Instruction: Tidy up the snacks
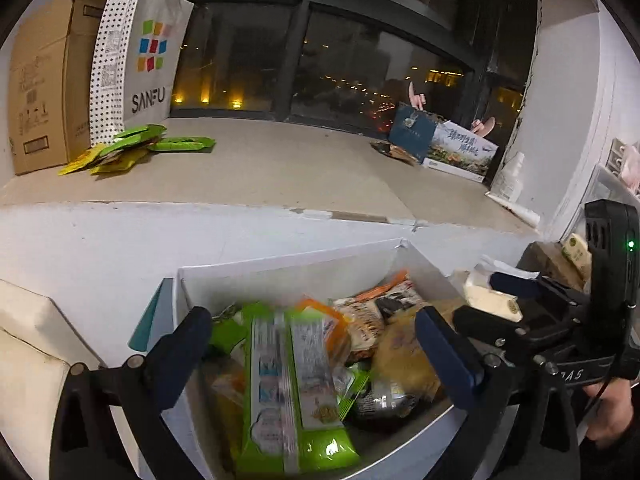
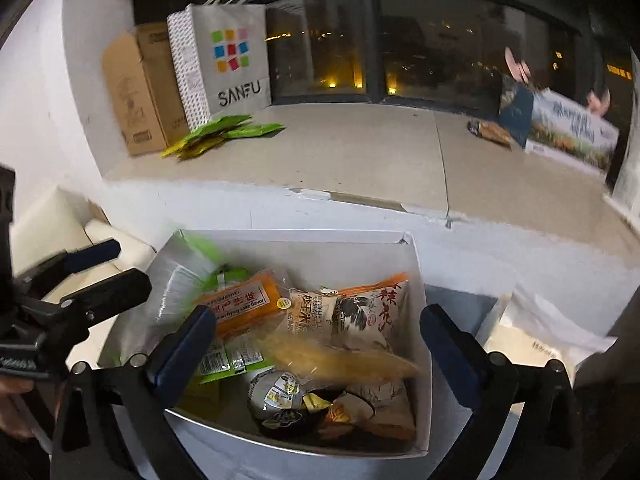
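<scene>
Glossy plastic snack packets (image 1: 296, 384), matt white cardboard box (image 2: 420, 280), rough stone ledge (image 1: 280, 168)

We're riding both wrist cameras, angled down, close above the white box (image 1: 280, 276) (image 2: 416, 264). Both face the far window ledge (image 1: 300, 168) (image 2: 340, 148), sharing box, ledge and SANFU bag (image 1: 148, 52) (image 2: 232, 56).

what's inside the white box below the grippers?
The white box holds a loose heap of snack packets: an orange cake pack, a green-edged pack, a yellow packet and a dark round pack. Whatever lies beneath them, and the box floor, is covered.
</scene>
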`<state>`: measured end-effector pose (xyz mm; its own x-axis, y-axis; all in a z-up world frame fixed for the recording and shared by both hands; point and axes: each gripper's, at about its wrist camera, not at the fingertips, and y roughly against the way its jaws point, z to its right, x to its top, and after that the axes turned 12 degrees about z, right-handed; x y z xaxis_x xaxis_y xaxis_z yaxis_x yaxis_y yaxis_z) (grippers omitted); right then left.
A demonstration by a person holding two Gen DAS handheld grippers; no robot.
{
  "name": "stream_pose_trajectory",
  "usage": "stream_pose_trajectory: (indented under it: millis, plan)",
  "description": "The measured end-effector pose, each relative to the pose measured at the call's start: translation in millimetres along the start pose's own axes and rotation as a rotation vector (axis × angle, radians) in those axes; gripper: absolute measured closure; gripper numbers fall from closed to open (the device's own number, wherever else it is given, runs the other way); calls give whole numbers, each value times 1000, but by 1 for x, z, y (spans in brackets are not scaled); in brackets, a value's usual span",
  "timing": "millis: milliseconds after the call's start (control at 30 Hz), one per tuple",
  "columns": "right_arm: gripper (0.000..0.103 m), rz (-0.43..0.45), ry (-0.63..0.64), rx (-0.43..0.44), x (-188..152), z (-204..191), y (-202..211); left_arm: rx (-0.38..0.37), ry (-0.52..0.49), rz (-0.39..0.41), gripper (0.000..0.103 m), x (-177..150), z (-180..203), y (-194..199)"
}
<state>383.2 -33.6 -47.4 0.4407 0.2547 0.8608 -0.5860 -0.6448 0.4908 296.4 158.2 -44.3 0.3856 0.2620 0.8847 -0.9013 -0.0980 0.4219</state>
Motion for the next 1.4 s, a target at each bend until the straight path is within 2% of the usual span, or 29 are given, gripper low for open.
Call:
stream_pose_trajectory:
  millis: [100,267,367,433,500,667,833,967,1100,1400]
  plan:
    - [0,1,13,-30,-5,7,-2,36,-33,19,0,-3,2,9]
    - [0,21,30,-71,-10,9,9,69,-78,106,0,-5,13,46]
    - [0,45,36,-100,-15,6,32,63,-86,162,0,-9,20,79]
    - [0,71,34,-105,-18,4,47,20,-78,182,0,-14,24,102]
    - [0,107,16,-70,-23,0,71,21,-80,190,0,-18,28,121]
    - [0,139,38,4,-42,-22,122,57,-65,192,0,-36,39,175]
    - [0,188,66,-27,-68,-48,184,68,-73,202,0,-58,54,232]
    - [0,209,53,1,-87,-60,222,39,-63,200,0,-70,66,262]
    - [0,233,29,-2,-100,-66,254,47,-108,185,0,-81,83,281]
    - [0,262,1,7,-107,-66,290,6,-117,166,0,-89,103,294]
